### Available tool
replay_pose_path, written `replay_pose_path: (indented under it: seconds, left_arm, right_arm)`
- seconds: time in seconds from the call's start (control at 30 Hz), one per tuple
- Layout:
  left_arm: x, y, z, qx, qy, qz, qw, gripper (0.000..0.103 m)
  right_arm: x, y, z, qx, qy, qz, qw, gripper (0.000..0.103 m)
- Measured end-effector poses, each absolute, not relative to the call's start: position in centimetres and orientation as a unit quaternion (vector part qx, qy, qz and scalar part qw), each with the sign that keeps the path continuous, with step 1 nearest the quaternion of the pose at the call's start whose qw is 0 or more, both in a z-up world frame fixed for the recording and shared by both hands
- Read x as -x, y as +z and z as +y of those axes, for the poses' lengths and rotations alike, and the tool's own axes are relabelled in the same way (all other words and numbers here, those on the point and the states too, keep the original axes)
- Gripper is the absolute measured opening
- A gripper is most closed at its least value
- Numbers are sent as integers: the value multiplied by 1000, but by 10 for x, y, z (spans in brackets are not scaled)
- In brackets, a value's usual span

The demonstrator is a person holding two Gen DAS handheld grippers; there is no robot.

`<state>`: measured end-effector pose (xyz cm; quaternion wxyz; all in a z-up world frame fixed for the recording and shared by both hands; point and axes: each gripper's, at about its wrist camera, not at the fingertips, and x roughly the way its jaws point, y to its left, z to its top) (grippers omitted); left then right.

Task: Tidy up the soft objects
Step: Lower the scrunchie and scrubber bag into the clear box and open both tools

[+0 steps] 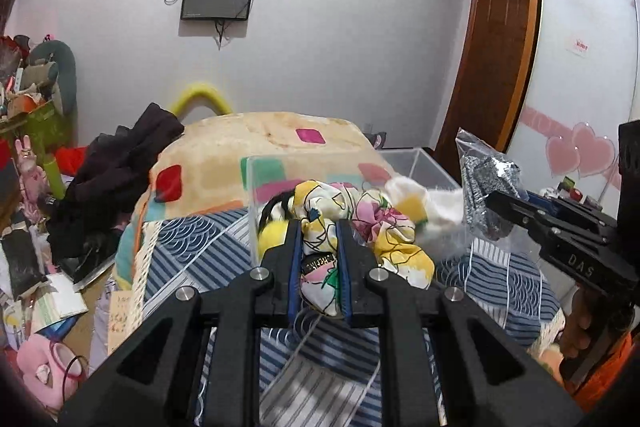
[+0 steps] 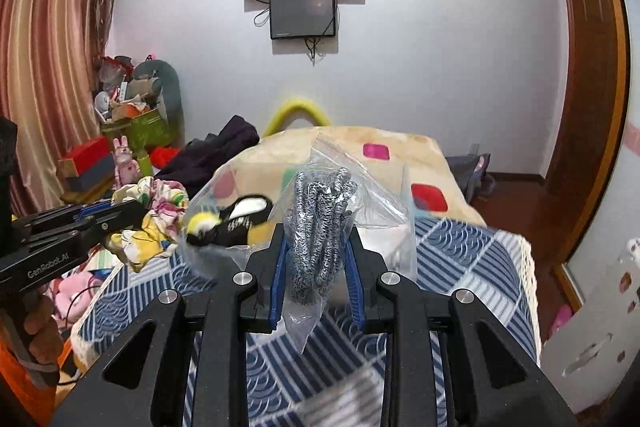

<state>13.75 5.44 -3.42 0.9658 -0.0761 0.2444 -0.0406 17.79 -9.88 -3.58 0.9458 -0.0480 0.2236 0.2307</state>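
My left gripper (image 1: 319, 227) is shut on a colourful patterned fabric scrunchie (image 1: 320, 251), held above the striped blue bedspread (image 1: 208, 251); it also shows in the right wrist view (image 2: 154, 223). My right gripper (image 2: 317, 239) is shut on a clear plastic bag of grey knitted fabric (image 2: 320, 223), also seen in the left wrist view (image 1: 486, 187). A clear plastic box (image 1: 416, 163) stands behind, with a black, white and yellow soft item (image 2: 236, 219) and a white and yellow cloth (image 1: 424, 205) in it.
A patterned blanket (image 1: 280, 139) lies folded on the bed's far end. Dark clothes (image 1: 116, 171) are piled at left. Clutter and a pink plush toy (image 1: 40, 363) fill the left side. A wooden wardrobe (image 1: 496, 47) stands at right.
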Motion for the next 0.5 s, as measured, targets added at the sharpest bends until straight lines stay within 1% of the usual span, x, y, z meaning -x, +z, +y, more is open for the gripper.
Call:
replay_pose_path:
  seconds: [0.23,0.5]
  left_arm:
    - [-181,-40,58,91,-38,262,960,16]
    - [-221,-67,53,92,-28,299,949,16]
  right_arm:
    - [-202,-32,-83,73,219,214,949,24]
    - [-235,-62,-81,59,216,271,936,24]
